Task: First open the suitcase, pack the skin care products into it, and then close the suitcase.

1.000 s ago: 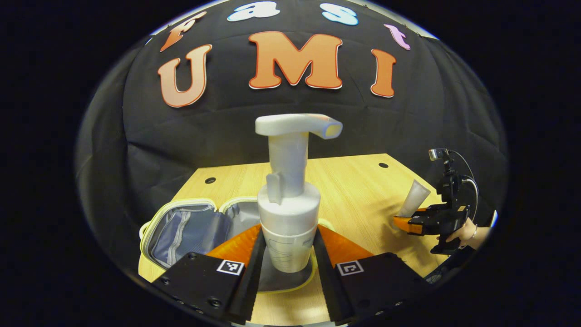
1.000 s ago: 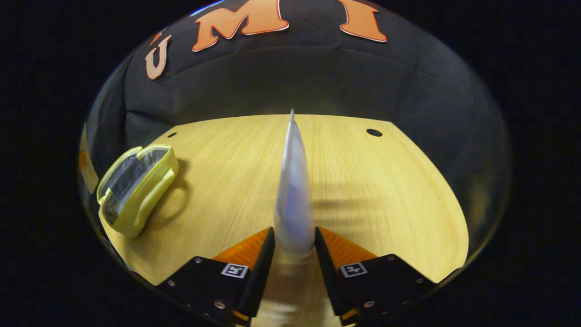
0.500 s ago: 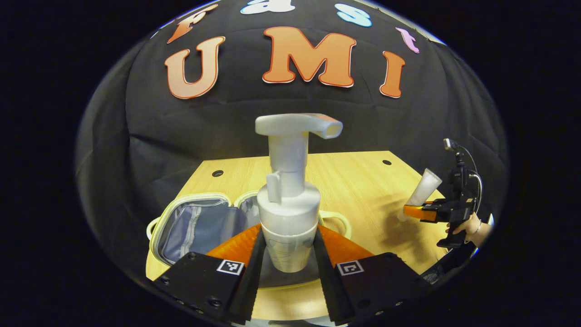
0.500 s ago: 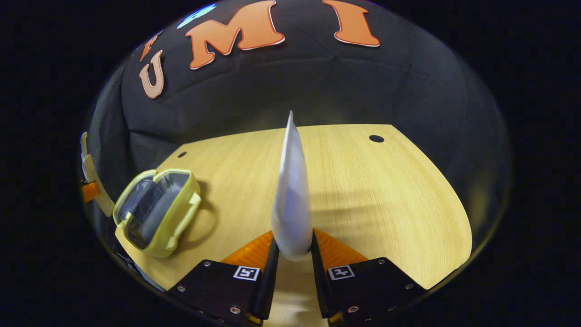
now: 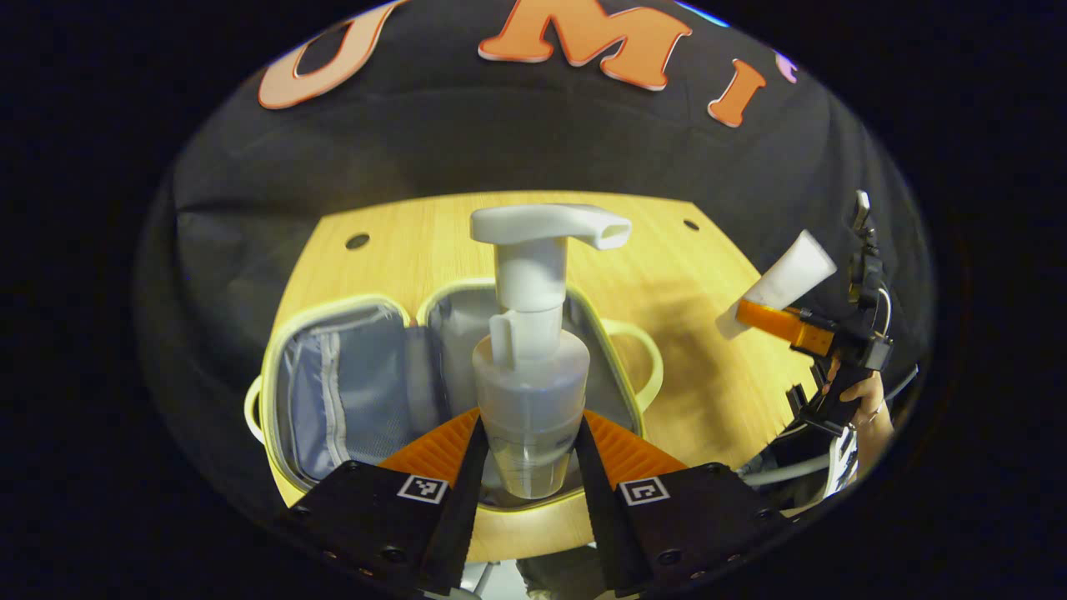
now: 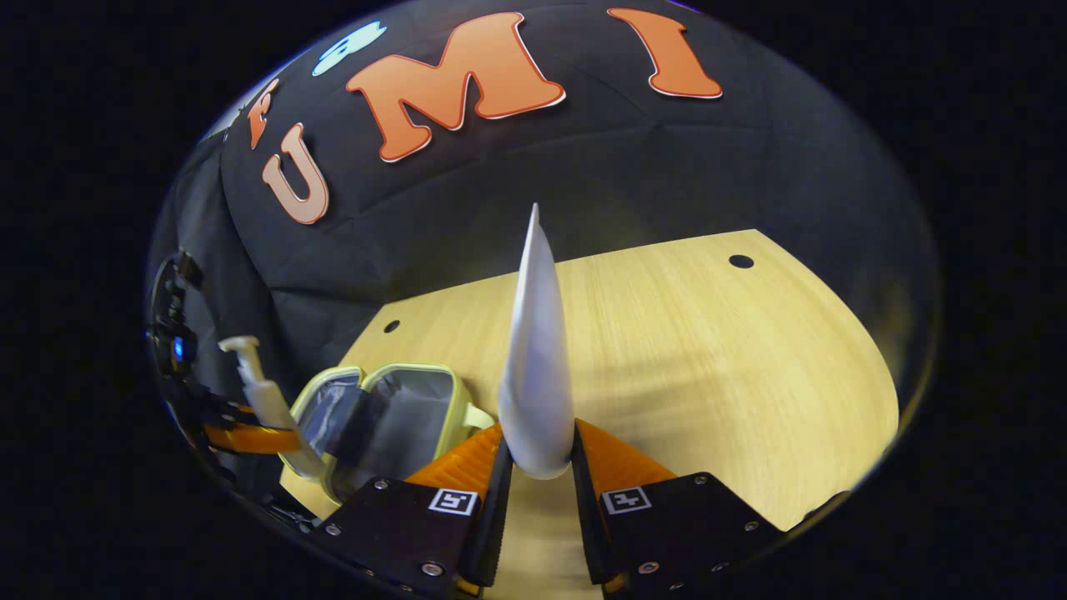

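L gripper (image 5: 527, 467): clenched on pump bottle (image 5: 530, 350), both fingers pressing its lower body; held above the open suitcase (image 5: 333, 400)
R gripper (image 6: 538, 475): clenched on tube (image 6: 536, 358), fingers on its wide lower end; held over wooden table (image 6: 708, 358), w/ the suitcase (image 6: 400, 417) just to its left
Hidden / cut off: bottle's base sits down between L fingers, bottom edge hard to make out; tube's cap end is tucked between R fingers; near rim of suitcase is covered by L gripper's body in left gripper view; suitcase front corner covered by R gripper in right gripper view
Left gripper view extras: both suitcase halves lie flat, grey lining and mesh pocket visible, pale yellow rim, handle (image 5: 646, 367) on the right side; R gripper (image 5: 771, 321) far right w/ tube (image 5: 788, 279) sticking up-left out of it, a hand (image 5: 863, 404) round its grip
Right gripper view extras: tube seen edge-on as a thin blade; L gripper (image 6: 250, 437) at far left w/ the pump bottle (image 6: 262, 392), beside the suitcase; table holes (image 6: 740, 262)
Bottle axis: upright along L fingers, pump head on top, spout pointing right in left gripper view
Tube axis: long axis runs forward along R fingers, flat crimped end pointing away from gripper; in left gripper view it tilts up and to the right
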Demonstrator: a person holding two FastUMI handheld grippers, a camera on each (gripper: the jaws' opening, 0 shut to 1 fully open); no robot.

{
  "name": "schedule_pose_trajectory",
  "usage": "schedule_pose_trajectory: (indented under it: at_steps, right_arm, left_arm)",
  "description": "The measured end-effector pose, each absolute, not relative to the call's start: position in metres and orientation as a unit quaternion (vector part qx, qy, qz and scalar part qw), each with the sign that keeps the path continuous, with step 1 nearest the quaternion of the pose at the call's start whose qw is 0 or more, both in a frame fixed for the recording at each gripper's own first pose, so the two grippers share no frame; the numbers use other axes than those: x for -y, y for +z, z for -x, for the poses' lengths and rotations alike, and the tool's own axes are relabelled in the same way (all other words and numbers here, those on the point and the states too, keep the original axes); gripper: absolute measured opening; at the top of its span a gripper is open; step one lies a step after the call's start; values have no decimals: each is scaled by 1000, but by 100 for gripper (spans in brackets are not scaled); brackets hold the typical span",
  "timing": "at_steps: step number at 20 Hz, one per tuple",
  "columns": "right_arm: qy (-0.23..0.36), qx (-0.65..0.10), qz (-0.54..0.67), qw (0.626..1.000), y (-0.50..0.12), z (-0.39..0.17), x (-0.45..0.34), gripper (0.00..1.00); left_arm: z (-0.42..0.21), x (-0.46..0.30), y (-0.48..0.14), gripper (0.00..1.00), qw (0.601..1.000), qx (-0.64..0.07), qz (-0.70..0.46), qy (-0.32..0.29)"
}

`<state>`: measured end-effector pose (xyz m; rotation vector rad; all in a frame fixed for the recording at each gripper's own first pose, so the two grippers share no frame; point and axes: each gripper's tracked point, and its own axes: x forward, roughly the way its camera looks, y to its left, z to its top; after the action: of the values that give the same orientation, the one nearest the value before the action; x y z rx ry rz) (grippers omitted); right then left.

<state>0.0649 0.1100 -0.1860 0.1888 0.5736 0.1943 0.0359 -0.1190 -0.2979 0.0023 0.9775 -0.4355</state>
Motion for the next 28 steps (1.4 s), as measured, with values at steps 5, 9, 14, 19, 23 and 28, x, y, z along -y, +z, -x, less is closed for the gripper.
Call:
schedule_pose_trajectory:
  at_steps: [5, 9, 14, 19, 23, 28]
  right_arm:
    - [90, -289, -106, 947, -180, -53, -134, 40]
    - [69, -293, -104, 948, -182, -48, -132, 40]
    - [55, -299, -110, 946, -184, -43, -135, 40]
    - [61, -307, -109, 943, -186, -45, -143, 40]
    - [74, -306, -105, 943, -182, -47, -153, 40]
    - [99, -311, -91, 941, -176, -48, -174, 40]
  left_arm:
    - [-53, 122, -334, 60, 815, -534, -16, -225]
    - [-68, 131, -362, 60, 795, -564, -8, -223]
    - [-79, 121, -394, 60, 786, -581, -45, -206]
    - [-91, 124, -381, 64, 803, -556, -57, -209]
    - [-96, 129, -367, 100, 819, -532, -44, -209]
    - [-95, 119, -340, 100, 845, -491, -50, -204]
